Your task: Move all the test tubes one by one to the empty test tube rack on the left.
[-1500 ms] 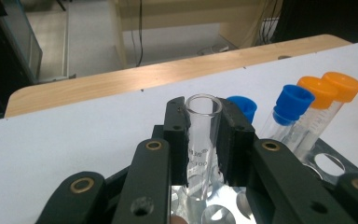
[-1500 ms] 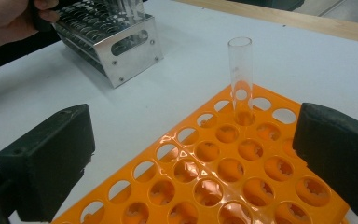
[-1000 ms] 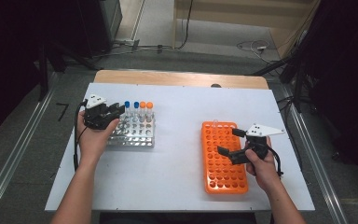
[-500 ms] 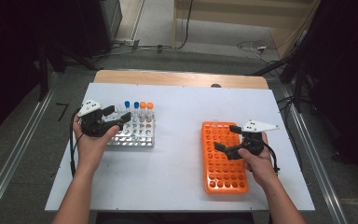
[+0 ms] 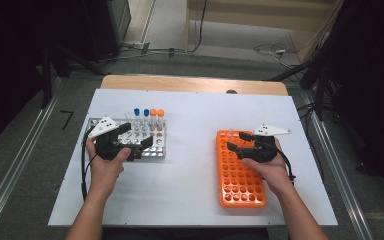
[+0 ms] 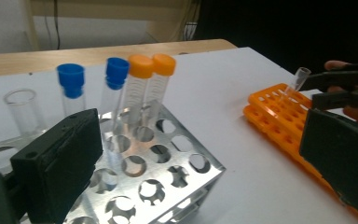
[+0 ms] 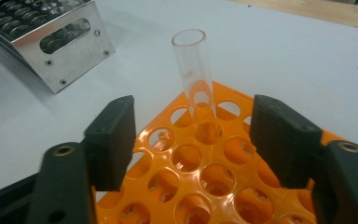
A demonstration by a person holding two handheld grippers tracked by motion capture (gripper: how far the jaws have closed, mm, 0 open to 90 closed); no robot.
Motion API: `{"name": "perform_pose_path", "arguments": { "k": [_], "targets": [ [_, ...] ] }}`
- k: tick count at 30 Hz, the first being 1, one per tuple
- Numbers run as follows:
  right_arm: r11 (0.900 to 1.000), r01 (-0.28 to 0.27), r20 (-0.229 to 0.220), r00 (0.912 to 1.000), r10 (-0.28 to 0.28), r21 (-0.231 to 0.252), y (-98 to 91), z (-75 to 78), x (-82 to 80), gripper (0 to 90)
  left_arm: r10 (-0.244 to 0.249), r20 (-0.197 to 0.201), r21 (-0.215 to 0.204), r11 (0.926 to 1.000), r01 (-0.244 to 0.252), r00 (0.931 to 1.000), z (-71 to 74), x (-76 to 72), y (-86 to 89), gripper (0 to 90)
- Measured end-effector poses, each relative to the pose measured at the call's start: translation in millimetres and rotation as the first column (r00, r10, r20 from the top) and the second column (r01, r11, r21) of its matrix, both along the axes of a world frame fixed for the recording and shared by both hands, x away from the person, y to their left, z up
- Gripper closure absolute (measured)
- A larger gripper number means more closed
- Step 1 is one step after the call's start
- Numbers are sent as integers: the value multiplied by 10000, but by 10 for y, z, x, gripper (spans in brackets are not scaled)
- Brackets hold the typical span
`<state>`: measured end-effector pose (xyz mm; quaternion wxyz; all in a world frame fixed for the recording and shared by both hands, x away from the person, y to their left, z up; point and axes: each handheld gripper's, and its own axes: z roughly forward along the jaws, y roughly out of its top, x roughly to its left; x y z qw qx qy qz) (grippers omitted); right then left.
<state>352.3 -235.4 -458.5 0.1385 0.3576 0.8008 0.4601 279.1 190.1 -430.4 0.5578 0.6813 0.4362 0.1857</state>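
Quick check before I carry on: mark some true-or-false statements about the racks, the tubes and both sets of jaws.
1. A clear uncapped tube stands in the orange rack. True.
2. The right gripper clamps that tube. False: its jaws have just been closing but stand apart from it.
3. The metal rack holds two blue-capped tubes and two orange-capped tubes. True.
4. The left gripper holds a capped tube. False: its jaws have just opened, holding nothing.

I can't read any words or numbers here. The clear tube [image 7: 193, 74] standing in the orange rack [image 7: 223, 177] has some tiny faint marks on its side, but they are too small and blurry to make out.
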Motion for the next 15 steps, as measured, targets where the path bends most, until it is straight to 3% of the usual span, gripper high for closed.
{"name": "perform_pose_path", "arguments": {
  "k": [6, 15],
  "targets": [
    [9987, 322, -230, 9992, -331, -397, 29, -6, 85, 461, -238, 98, 25, 9997, 238, 9997, 17, -66, -77, 0],
    [9937, -69, -535, 9986, 9, -1119, 122, -11, 171, 584, -385, -5, 57, 9992, 385, 9993, 0, -113, -109, 0]
  ]
}}
